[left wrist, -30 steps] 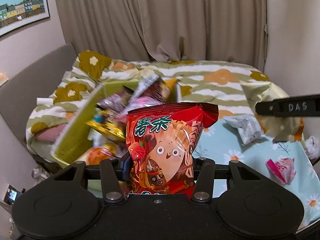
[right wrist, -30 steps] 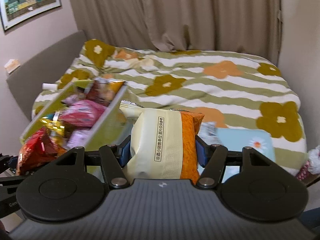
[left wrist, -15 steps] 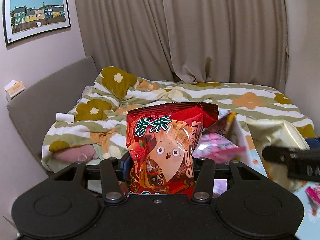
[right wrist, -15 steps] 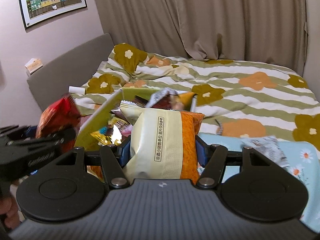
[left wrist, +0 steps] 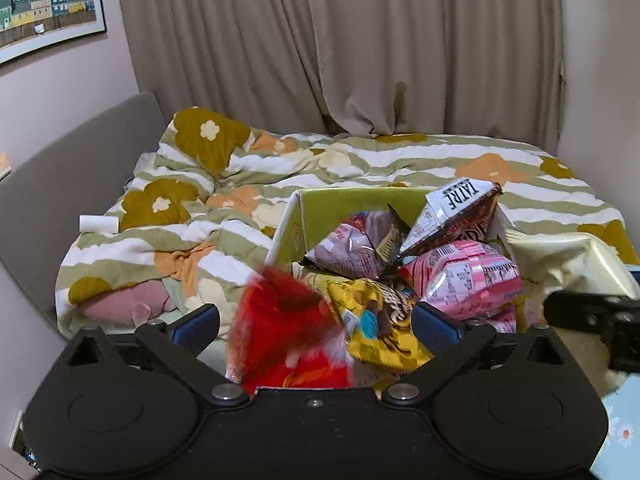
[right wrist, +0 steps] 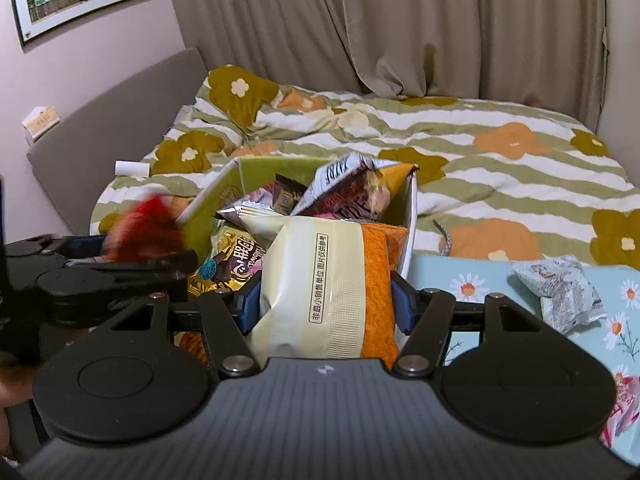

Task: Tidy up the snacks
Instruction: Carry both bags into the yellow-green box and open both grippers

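A green box (left wrist: pixel 344 204) full of snack bags sits on the bed; it also shows in the right wrist view (right wrist: pixel 276 168). My left gripper (left wrist: pixel 316 320) is open at the box's near left corner, and a blurred red chip bag (left wrist: pixel 284 336) is loose between its fingers. That red bag also shows in the right wrist view (right wrist: pixel 144 232). My right gripper (right wrist: pixel 324 304) is shut on a cream and orange snack bag (right wrist: pixel 328 284), held at the box's near right side. That bag shows at the right of the left wrist view (left wrist: pixel 568 264).
A striped flower quilt (right wrist: pixel 500 152) covers the bed. A light blue daisy cloth (right wrist: pixel 472 284) lies right of the box with a grey packet (right wrist: pixel 560 292) and a pink packet (right wrist: pixel 620 412) on it. A grey headboard (left wrist: pixel 60 168) and curtains (left wrist: pixel 360 40) stand behind.
My left gripper opened and let go of the red chip bag, which drops in a blur by the box. Both grippers moved over the box; the right still holds its bag.
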Motion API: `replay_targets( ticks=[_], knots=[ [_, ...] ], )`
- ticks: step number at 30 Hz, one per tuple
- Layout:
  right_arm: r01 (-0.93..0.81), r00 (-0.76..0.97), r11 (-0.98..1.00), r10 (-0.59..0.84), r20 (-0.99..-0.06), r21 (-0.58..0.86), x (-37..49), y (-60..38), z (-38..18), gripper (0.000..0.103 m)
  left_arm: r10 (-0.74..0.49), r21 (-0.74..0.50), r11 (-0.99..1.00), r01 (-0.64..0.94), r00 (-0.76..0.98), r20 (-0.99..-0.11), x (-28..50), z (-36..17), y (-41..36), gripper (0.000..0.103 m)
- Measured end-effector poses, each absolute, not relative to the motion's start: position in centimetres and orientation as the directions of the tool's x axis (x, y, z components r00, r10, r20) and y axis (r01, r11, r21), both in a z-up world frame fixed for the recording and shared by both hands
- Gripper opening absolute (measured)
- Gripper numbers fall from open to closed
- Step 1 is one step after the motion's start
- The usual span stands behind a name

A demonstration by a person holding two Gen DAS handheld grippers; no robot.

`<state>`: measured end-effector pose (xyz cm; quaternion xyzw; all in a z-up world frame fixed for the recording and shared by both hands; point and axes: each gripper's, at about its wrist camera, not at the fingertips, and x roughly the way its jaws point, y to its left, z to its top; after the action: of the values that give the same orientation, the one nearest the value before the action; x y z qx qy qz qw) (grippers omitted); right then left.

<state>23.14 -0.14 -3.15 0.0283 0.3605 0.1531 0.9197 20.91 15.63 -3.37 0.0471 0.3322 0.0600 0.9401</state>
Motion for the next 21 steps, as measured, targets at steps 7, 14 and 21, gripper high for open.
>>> replay_targets(
  ticks=[7,14,21],
  knots=[
    [-0.262,0.676,0.950,0.305,-0.671,0.167,23.3,0.2,-3.6,0.077,0.115,0.105,0.993,-0.062,0.760,-0.640,18.8,-4.2,16.2,0.103],
    [-0.258,0.679,0.944,0.327,-0.657,0.203,23.5,1.1,-3.5,0.079,0.125,0.090,0.992,-0.089,0.773,-0.622,17.4,-3.3,17.2,0.103],
    [-0.248,0.727,0.928,0.368,-0.581,0.277,22.8,1.4,-3.7,0.103,0.149,0.080,0.989,-0.127,0.774,-0.615,16.0,-3.1,18.8,0.103]
  ],
)
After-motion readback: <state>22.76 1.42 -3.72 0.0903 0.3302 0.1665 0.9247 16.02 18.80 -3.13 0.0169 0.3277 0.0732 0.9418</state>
